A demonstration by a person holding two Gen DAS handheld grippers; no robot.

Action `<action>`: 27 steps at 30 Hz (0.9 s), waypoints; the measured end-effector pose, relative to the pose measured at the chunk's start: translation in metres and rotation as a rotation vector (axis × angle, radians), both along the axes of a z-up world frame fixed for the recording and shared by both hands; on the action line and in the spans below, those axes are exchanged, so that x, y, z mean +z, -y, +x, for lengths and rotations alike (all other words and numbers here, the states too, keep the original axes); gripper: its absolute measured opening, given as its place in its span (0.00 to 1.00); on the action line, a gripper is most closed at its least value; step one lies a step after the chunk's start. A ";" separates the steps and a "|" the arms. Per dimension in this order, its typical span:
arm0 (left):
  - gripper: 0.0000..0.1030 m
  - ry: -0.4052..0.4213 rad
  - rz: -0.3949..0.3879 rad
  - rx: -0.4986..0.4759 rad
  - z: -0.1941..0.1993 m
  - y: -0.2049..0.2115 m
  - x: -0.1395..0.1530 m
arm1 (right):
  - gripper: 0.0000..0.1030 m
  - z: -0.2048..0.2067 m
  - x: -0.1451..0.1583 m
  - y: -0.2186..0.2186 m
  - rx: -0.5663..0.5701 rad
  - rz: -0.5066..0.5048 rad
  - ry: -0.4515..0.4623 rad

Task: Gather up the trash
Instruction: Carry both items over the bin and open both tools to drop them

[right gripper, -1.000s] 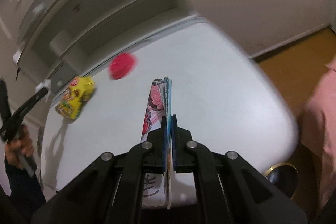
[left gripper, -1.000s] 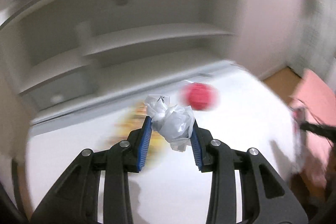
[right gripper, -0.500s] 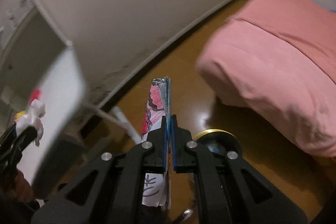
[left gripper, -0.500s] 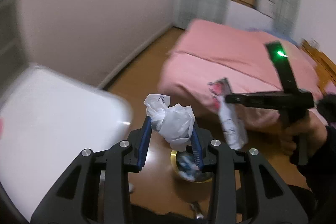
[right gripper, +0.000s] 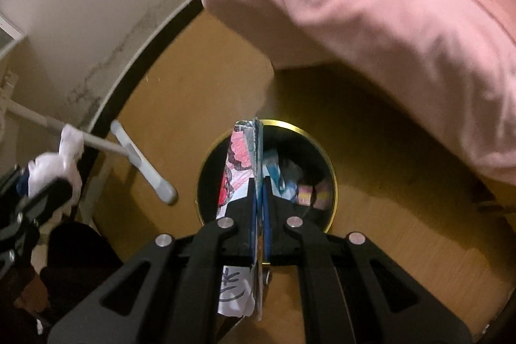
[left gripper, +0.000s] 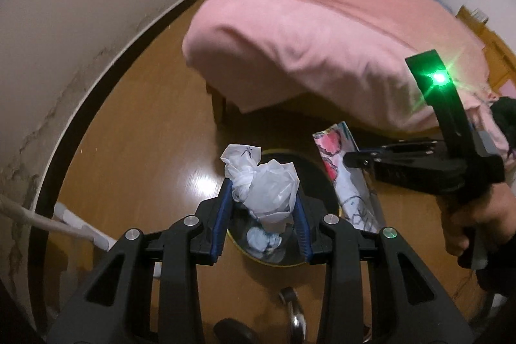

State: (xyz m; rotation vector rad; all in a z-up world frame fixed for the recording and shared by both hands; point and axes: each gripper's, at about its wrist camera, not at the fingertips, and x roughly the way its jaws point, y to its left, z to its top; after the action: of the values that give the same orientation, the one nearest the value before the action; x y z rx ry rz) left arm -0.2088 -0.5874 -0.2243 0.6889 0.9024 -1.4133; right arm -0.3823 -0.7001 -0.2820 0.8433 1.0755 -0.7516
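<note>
1. Left wrist view: the left gripper [left gripper: 262, 208] is clenched on a crumpled white plastic bag [left gripper: 262, 189]. A second ago a white table with a red object was under it; now the round trash bin [left gripper: 274, 250] with a gold rim is directly below.
2. Right wrist view: the right gripper [right gripper: 258, 208] is closed tight on a flat printed wrapper [right gripper: 240, 163], which hangs over the bin's opening [right gripper: 317, 147]. Before, this wrapper was above the table too.
3. Both hands have come from the table down to the bin on the wooden floor [left gripper: 154, 131], beside the pink bed [left gripper: 322, 31].
4. Other trash already lies inside the bin. I judge that only the release is left for these two pieces.
</note>
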 end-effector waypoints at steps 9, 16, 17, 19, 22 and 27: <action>0.34 -0.011 0.053 -0.012 -0.007 0.008 -0.026 | 0.04 -0.002 -0.034 0.005 0.004 0.054 -0.006; 0.34 -0.011 0.068 -0.008 -0.008 0.013 -0.030 | 0.05 -0.007 -0.031 0.008 -0.023 0.064 0.004; 0.34 -0.011 0.068 -0.009 -0.008 0.012 -0.031 | 0.05 -0.008 -0.032 0.009 -0.028 0.072 0.007; 0.34 -0.014 0.071 -0.009 -0.009 0.013 -0.031 | 0.05 -0.009 -0.033 0.012 -0.035 0.078 0.007; 0.34 -0.016 0.073 -0.012 -0.010 0.013 -0.032 | 0.20 -0.011 -0.032 0.015 -0.048 0.085 0.013; 0.34 -0.014 0.074 -0.014 -0.013 0.015 -0.034 | 0.67 -0.013 -0.022 0.016 -0.052 0.034 0.034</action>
State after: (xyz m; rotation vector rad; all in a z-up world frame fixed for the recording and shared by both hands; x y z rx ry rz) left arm -0.2217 -0.6021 -0.2582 0.7435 0.9667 -1.4044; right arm -0.3955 -0.7157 -0.3043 0.9134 1.0420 -0.7618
